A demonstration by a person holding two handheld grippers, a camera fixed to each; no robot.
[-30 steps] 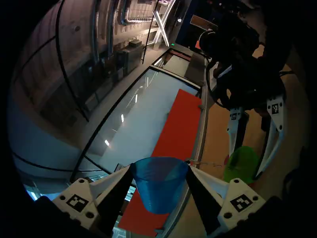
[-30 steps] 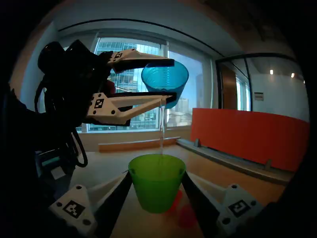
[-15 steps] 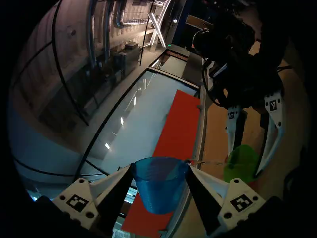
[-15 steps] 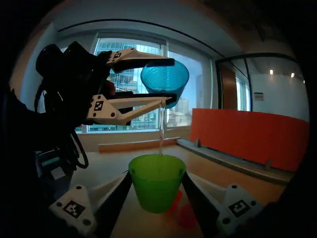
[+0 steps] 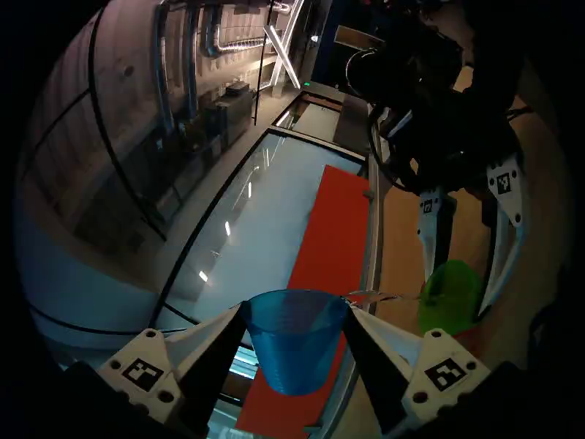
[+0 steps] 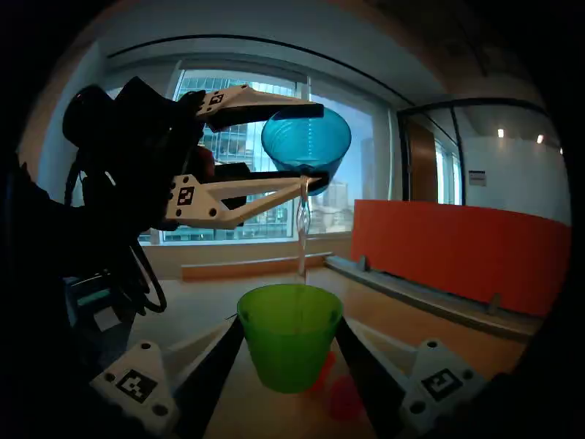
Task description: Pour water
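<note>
My left gripper [image 5: 292, 340] is shut on a clear blue cup [image 5: 295, 338], tipped on its side. The right gripper view has that blue cup [image 6: 306, 144] high up, held by the left gripper [image 6: 311, 144], with a thin stream of water [image 6: 302, 234] falling from its rim. Below it stands an upright green cup [image 6: 290, 335], and my right gripper [image 6: 290, 344] is shut on it. In the left gripper view the green cup [image 5: 447, 296] and the right gripper [image 5: 468, 293] sit at the far right, with water [image 5: 380, 298] running toward them.
A wooden table [image 6: 409, 322] lies under the cups. An orange partition [image 6: 461, 249] runs along its right side, with large windows [image 6: 241, 183] behind. Small red things [image 6: 340, 395] lie on the table just past the green cup. A person's dark sleeve [image 6: 44, 241] fills the left.
The blue cup has tipped a little further and shifted slightly right. The stream of water keeps falling into the green cup, which stays in place.
</note>
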